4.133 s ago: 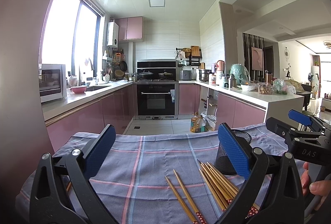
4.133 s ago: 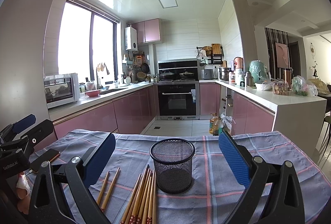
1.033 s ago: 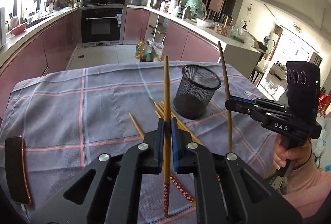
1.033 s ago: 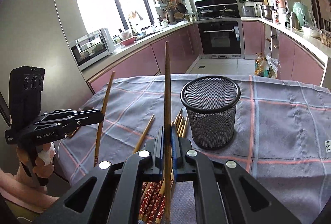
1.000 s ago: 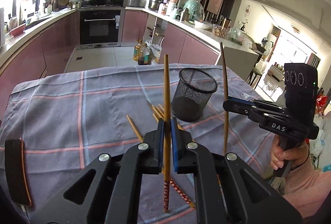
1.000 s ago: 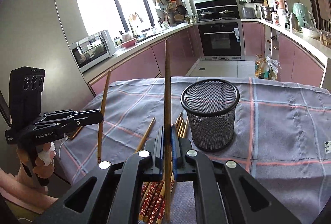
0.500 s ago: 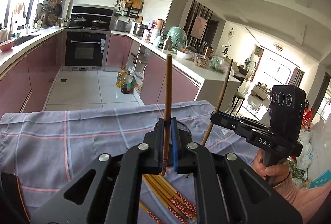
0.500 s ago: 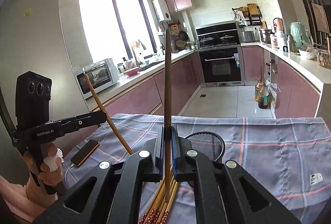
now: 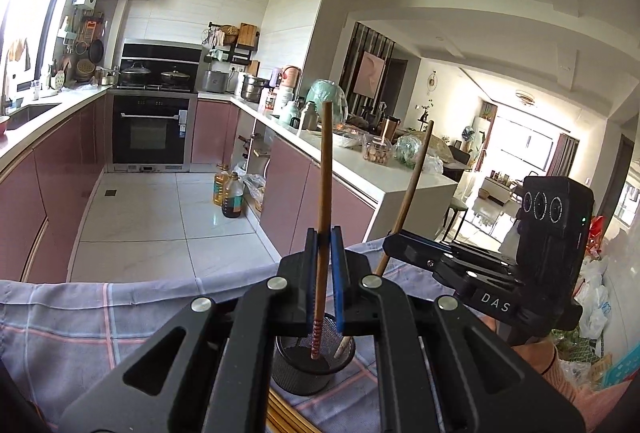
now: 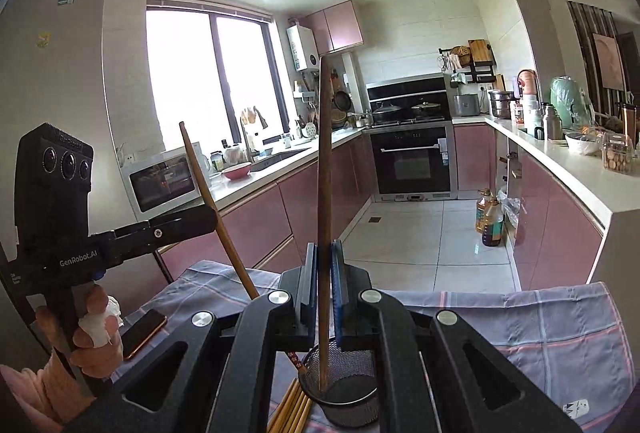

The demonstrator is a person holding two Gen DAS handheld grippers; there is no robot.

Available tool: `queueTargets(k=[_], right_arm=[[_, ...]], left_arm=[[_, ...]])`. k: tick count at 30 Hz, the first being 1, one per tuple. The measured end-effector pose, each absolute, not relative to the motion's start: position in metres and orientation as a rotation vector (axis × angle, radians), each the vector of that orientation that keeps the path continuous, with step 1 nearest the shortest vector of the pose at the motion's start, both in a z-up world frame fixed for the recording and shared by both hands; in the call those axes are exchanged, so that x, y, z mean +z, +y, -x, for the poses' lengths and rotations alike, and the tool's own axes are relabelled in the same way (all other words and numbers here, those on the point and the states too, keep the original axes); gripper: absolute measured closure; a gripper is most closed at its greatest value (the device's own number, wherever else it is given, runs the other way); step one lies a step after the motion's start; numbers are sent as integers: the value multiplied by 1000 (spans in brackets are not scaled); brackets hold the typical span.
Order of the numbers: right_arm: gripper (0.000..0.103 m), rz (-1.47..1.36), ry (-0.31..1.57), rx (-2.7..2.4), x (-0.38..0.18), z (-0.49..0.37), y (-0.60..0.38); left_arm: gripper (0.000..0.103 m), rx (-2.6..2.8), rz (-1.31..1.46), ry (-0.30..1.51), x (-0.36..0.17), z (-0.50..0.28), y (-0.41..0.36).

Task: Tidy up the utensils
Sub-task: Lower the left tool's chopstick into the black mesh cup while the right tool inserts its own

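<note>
Left hand-held gripper: clamping shut on one chopstick, holding it close to upright so the patterned lower end is pointing down into the mesh cup.
Left chopstick tip: sitting inside the cup's rim in the left wrist view, apparently hanging clear of the bottom, though that is hard to tell.
Right hand-held gripper: also closed tight, pinching a second chopstick at its lower part, upright, with the long end rising above the jaws.
Right chopstick tip: dipping inside the mesh cup too; seen from the left wrist camera it is leaning, its pale end resting near the cup's inner wall.
Why upright: my guess is both sticks are being stood on end so they drop straight in and stay standing.
Mesh cup: standing on the checked cloth covering the counter, toward the near edge, directly under both grippers.
Loose chopsticks: a bundle lying flat on the cloth just beside the cup, at the near edge, waiting their turn.
Phone: lying near the counter's left edge, well out of the way.
Next, likely: letting both sticks go.
</note>
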State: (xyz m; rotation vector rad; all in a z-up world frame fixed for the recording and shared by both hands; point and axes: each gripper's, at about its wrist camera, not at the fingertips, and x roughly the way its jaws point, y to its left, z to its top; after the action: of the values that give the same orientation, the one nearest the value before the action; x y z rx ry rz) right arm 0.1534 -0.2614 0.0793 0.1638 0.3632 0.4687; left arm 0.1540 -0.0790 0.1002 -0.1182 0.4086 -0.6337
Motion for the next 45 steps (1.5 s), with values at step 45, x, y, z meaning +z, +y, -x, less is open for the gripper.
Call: queueTargets(k=[45], right_arm=[[74,-105,555,532,25,-123,-237]], left_arm=[[62,-433,32,668,-35,-159,-40]])
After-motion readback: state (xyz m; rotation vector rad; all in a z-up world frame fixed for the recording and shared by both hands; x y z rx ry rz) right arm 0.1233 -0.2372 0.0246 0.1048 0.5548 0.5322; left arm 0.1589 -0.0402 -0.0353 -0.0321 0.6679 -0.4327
